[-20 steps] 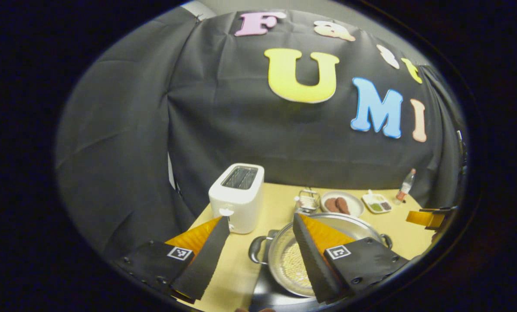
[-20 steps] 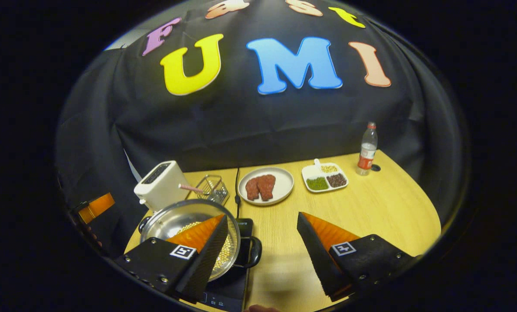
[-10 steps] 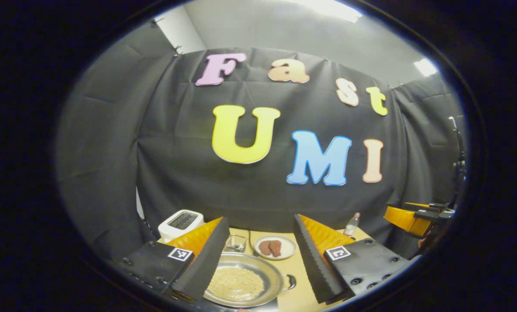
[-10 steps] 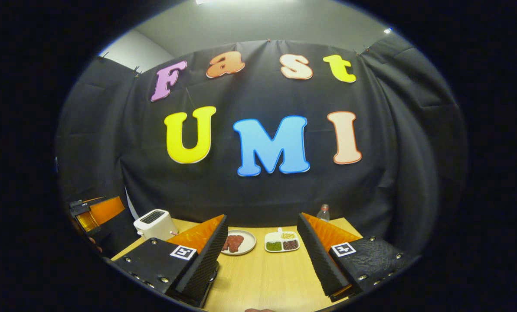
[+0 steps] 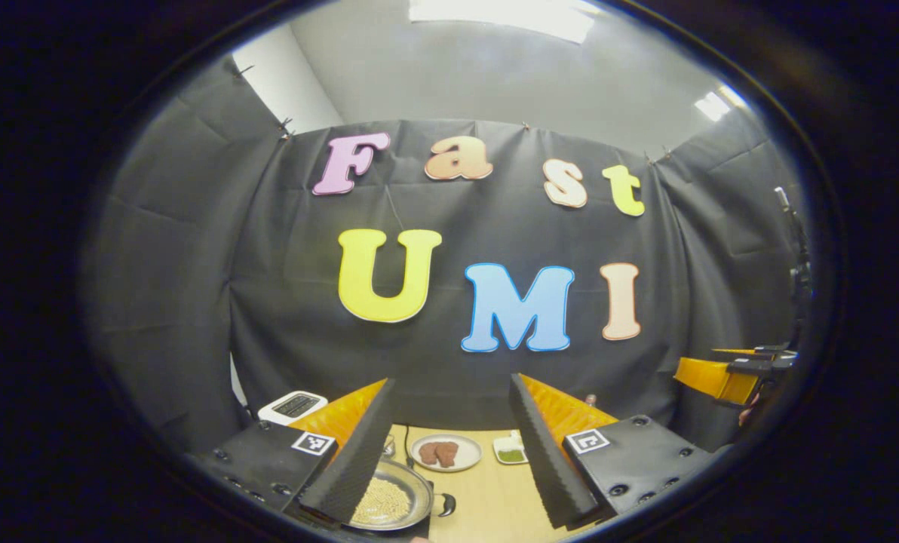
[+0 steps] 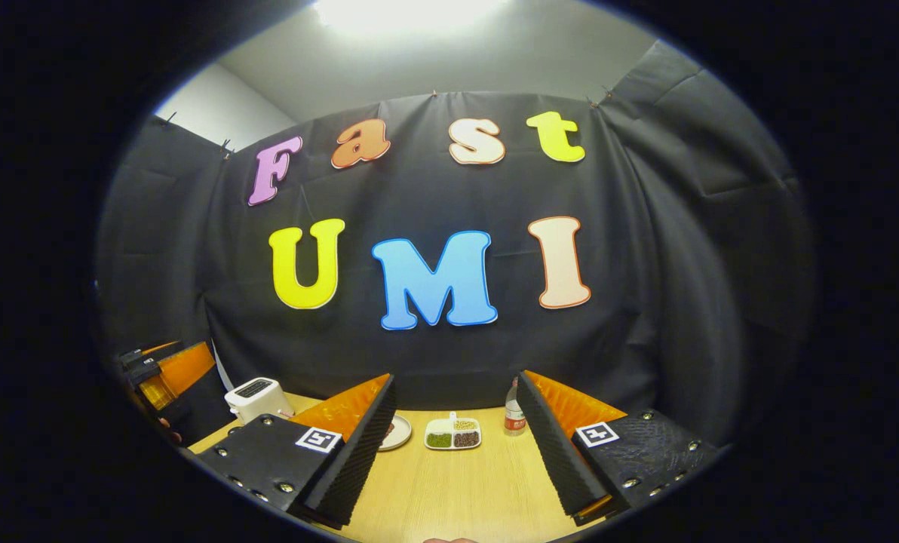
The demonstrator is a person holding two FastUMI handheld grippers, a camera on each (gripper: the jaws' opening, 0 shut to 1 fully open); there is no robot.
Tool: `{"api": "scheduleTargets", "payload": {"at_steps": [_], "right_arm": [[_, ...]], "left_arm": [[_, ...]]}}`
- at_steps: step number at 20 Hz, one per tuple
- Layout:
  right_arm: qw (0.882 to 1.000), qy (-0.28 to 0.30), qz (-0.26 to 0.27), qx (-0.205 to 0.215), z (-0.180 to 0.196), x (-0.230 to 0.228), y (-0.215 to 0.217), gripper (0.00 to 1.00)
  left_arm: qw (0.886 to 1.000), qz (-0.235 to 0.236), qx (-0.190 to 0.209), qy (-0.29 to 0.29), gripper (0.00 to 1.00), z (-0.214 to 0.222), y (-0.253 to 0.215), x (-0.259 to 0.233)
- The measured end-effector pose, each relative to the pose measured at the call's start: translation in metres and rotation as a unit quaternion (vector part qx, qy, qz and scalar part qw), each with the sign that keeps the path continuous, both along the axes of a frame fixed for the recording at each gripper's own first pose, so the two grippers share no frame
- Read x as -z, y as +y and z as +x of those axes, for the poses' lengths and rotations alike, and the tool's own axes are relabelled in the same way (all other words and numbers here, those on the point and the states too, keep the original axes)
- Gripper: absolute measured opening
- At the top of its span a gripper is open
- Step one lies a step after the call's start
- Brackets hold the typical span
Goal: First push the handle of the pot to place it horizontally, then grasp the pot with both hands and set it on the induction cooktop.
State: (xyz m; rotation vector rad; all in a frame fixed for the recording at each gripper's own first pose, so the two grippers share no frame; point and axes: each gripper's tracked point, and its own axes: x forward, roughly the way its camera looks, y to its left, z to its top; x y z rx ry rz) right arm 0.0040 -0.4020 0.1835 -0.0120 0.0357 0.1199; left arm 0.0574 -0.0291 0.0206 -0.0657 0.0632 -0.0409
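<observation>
We judge the job done — the pot (image 5: 389, 501) sits on a dark base that looks like the cooktop (image 5: 431, 522), both our left gripper (image 5: 449, 452) and right gripper (image 6: 453, 445) empty, fingers spread apart.

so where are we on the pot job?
Looks done: the pot sits on the dark induction cooktop with its handle out to the side. In hand: nothing; the left gripper and right gripper have jaws open, raised off the table. Nothing visibly left.
</observation>
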Motion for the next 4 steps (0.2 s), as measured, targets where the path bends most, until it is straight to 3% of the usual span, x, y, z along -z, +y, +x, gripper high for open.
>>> {"api": "scheduleTargets", "payload": {"at_steps": [3,4], "right_arm": [[1.0,0.002,0.0,-0.01,0.0002,0.001,-0.0094,0.97],[1.0,0.006,-0.001,-0.01,-0.0004,0.0028,-0.0114,0.89]], "left_arm": [[1.0,-0.002,-0.014,-0.004,0.96,-0.0056,-0.0031,-0.0032],[1.0,-0.003,-0.012,-0.003,0.96,-0.0077,-0.0062,-0.0027]]}}
